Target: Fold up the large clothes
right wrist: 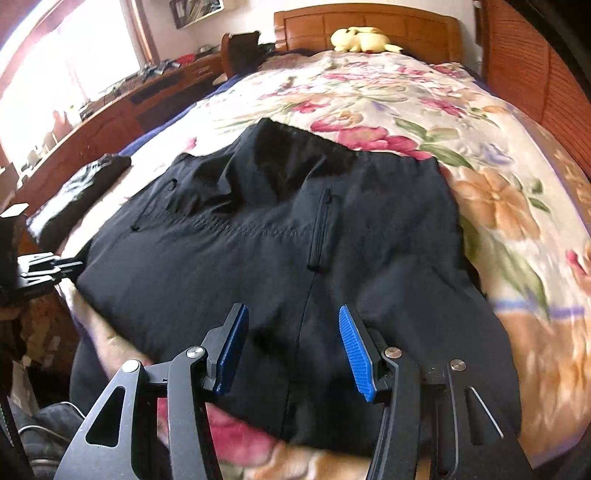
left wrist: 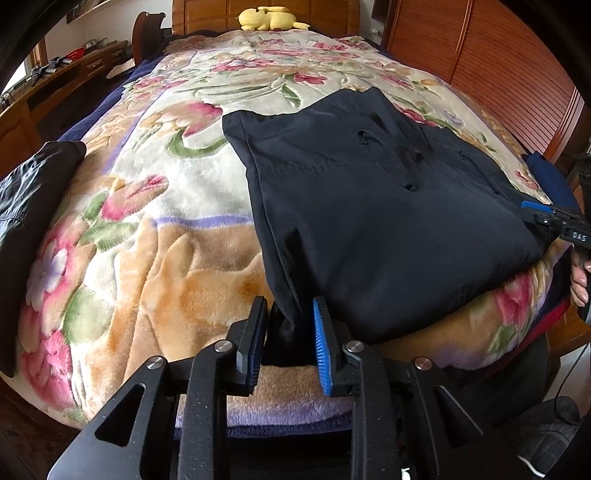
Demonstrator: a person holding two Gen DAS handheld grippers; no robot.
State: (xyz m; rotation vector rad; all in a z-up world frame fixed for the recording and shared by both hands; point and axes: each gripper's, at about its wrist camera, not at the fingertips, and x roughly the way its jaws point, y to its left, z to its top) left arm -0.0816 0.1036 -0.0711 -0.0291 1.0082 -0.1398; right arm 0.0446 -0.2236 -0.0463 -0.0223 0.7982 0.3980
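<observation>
A pair of dark trousers point(left wrist: 369, 206) lies folded across the near right part of a bed, on a floral blanket point(left wrist: 155, 229). In the right wrist view the waistband end lies towards the far side, with a zipped pocket point(right wrist: 323, 229) showing on the upper layer.

Left gripper point(left wrist: 290, 339): a near corner of the trousers stands between its two pads. The jaws are only narrowly parted, and a gap shows on the left pad's side, so the cloth looks slack rather than pinched; I judge the grip released or very nearly so.

Right gripper point(right wrist: 293, 347): jaws parted about halfway, hovering over the near edge of the trousers. Nothing is between the pads; it holds nothing. The picture is blurred at its edges, so the gripper appears to be in motion.

Step in hand, as a judgement: a fold has been laid down and the left gripper is letting go of its corner, while the right one takes position for the next hold.

Next move calls for both grippers to take hold along one edge of the bundle through all layers (the fabric looks thin and slippery, so a shallow pinch may catch only the top layer), then lift together.

A second dark garment point(left wrist: 29, 192) lies at the far left edge of the bed, well apart. A yellow soft toy point(left wrist: 271, 18) rests by the headboard.
</observation>
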